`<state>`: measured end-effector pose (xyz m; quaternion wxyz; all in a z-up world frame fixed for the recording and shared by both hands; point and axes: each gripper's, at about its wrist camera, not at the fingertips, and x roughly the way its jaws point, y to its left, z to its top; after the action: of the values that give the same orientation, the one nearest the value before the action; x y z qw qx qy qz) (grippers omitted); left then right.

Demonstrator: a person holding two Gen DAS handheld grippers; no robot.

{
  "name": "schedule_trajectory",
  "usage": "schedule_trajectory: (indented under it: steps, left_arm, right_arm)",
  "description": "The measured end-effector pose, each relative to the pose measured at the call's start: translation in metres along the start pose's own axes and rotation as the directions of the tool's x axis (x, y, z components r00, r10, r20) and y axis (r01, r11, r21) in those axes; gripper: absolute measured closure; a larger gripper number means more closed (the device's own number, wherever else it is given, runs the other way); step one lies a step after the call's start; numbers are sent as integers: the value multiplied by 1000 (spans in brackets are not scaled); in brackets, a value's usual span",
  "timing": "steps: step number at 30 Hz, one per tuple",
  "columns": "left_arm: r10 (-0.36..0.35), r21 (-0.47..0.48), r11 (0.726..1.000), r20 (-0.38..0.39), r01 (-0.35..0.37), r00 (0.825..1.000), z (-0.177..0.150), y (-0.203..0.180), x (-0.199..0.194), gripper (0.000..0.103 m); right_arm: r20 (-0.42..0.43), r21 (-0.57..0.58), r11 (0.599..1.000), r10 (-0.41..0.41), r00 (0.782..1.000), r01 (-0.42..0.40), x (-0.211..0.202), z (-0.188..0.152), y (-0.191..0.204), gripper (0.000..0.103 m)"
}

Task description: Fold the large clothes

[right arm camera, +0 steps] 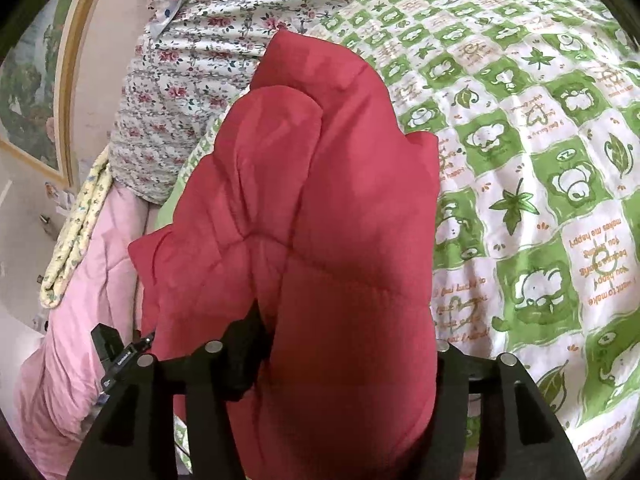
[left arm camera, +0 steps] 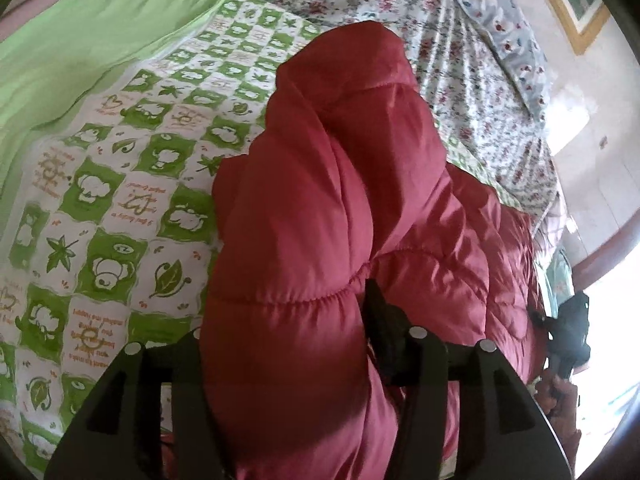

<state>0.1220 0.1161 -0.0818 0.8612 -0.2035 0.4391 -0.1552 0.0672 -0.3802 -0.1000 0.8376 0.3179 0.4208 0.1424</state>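
Left wrist view: bed [left arm camera: 120, 184] fills the frame, green-check quilt on top, floral sheet [left arm camera: 460, 72] behind it, picture frame [left arm camera: 568, 4] on the wall at far right. Red jacket [left arm camera: 320, 200], padded and quilted, lies on the quilt, bunched into a thick ridge. Its long axis runs straight away from the camera, near end down between the fingers, far end up toward the floral sheet.

Left gripper [left arm camera: 288, 344]: jaws about half open, a thick fold of jacket bulging between them. One finger shows as a dark blade at the fold's right side; the other is buried under cloth. Can't tell if the pads bite or just straddle it. I'd guess loose.

Right wrist view: same layout, mirrored. Jacket ridge runs away from the right gripper [right arm camera: 348, 344]. Jaws about half open here too, fabric stuffed between them, one finger visible at the fold's left; grip not confirmable. Pink blanket [right arm camera: 92, 264] and a small yellow floral cloth [right arm camera: 76, 224] hang off the bed edge at left.

Both grippers sit at the jacket's near end, side by side, each seeing the other at its frame edge. Neither is clearly nearer. Judgement: the next move turns on that axis, so any fold goes along the ridge, away from the jaws.
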Motion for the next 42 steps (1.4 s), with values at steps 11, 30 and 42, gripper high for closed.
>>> schedule_trajectory:
  steps: [11, 30, 42]
  left_arm:
    - [166, 13, 986, 63, -167, 984, -1, -18, 1, 37]
    - [343, -55, 939, 256, -340, 904, -12, -26, -67, 24]
    - [276, 117, 943, 249, -312, 928, -30, -74, -71, 24]
  right_arm:
    - [30, 4, 999, -52, 998, 52, 3, -2, -2, 34]
    - [114, -40, 983, -176, 978, 182, 0, -9, 11, 22]
    - [230, -13, 967, -245, 942, 255, -30, -15, 15, 13]
